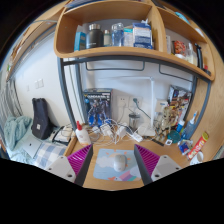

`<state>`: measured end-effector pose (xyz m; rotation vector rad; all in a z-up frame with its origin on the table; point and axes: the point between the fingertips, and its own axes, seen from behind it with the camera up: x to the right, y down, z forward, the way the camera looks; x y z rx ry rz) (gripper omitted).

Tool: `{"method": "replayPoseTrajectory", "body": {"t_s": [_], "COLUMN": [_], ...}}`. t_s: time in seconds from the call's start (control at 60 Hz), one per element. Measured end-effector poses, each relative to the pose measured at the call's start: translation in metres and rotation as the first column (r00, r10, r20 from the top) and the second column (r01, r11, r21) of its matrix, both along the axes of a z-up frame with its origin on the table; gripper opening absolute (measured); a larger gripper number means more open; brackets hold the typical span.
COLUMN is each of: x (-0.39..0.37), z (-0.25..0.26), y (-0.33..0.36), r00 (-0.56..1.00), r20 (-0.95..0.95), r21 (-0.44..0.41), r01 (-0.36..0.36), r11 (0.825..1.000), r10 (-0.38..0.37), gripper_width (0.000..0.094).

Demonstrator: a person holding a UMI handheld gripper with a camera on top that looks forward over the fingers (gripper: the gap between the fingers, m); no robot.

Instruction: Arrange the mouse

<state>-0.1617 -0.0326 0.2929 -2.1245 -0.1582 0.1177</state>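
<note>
The mouse (113, 161), pale grey, lies on the wooden counter (100, 177) between the jaws of the gripper (113, 160), which stand apart with a gap on either side (neither magenta pad touches it). Bare wood shows around the mouse. Beyond it, cables and bottles crowd the counter's back edge. Above the mouse, a wooden shelf (70, 47) holds boxes and cans, too small to identify.

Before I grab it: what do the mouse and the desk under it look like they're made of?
Mouse: likely smooth plastic, pale grey with a soft sheen; it lies between the open fingers of the hand-held gripper. Desk: looks like wood or wood-look laminate, going by its warm tan matte surface; I cannot tell which.
</note>
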Motion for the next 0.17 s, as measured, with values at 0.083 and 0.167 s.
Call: {"method": "replayPoseTrajectory", "body": {"t_s": [0.083,0.167], "x": [-0.0006,-0.0003], "z": [0.0008,0.0028], "y": [-0.0017,-0.0009], "r00": [1.000,0.999], "r20": [-0.013,-0.031], "r21": [-0.002,0.005], "r01": [0.006,0.014], "r11": [1.000,1.000], "r10": [-0.006,-0.014], "gripper_width": [0.0819,0.0819]}}
